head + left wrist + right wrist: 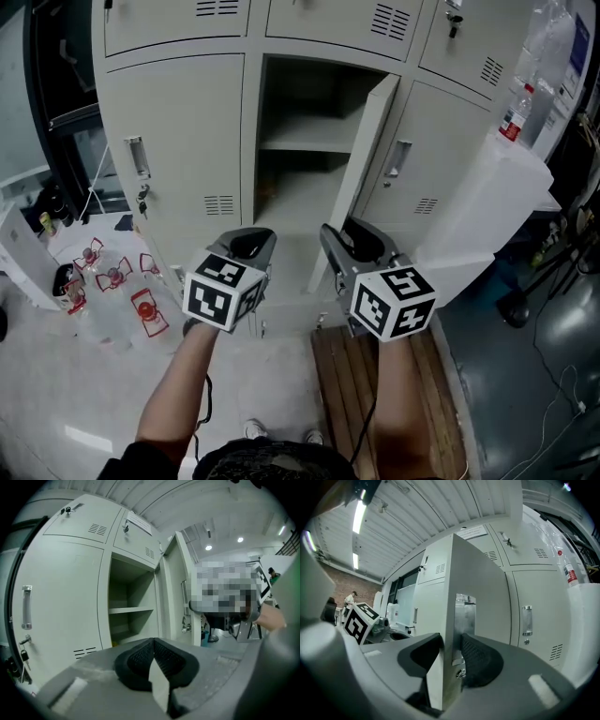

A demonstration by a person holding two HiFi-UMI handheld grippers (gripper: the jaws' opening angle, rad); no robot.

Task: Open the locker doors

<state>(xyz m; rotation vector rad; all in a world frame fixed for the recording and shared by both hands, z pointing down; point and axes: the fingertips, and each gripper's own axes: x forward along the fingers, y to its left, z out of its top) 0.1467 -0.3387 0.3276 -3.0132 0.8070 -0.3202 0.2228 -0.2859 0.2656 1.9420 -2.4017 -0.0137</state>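
There's the middle locker door (359, 178), pale grey, swung wide open edge-on (shelf (305, 141) bared inside); left door (178, 141) and right door (427, 159) sit shut.

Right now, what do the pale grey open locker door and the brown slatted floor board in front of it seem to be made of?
The pale grey open locker door is probably painted sheet steel with a matte finish: its edge is thin and carries a bare, shiny latch plate. The brown slatted floor board seems to be unpainted wood: parallel planks with dark gaps show.
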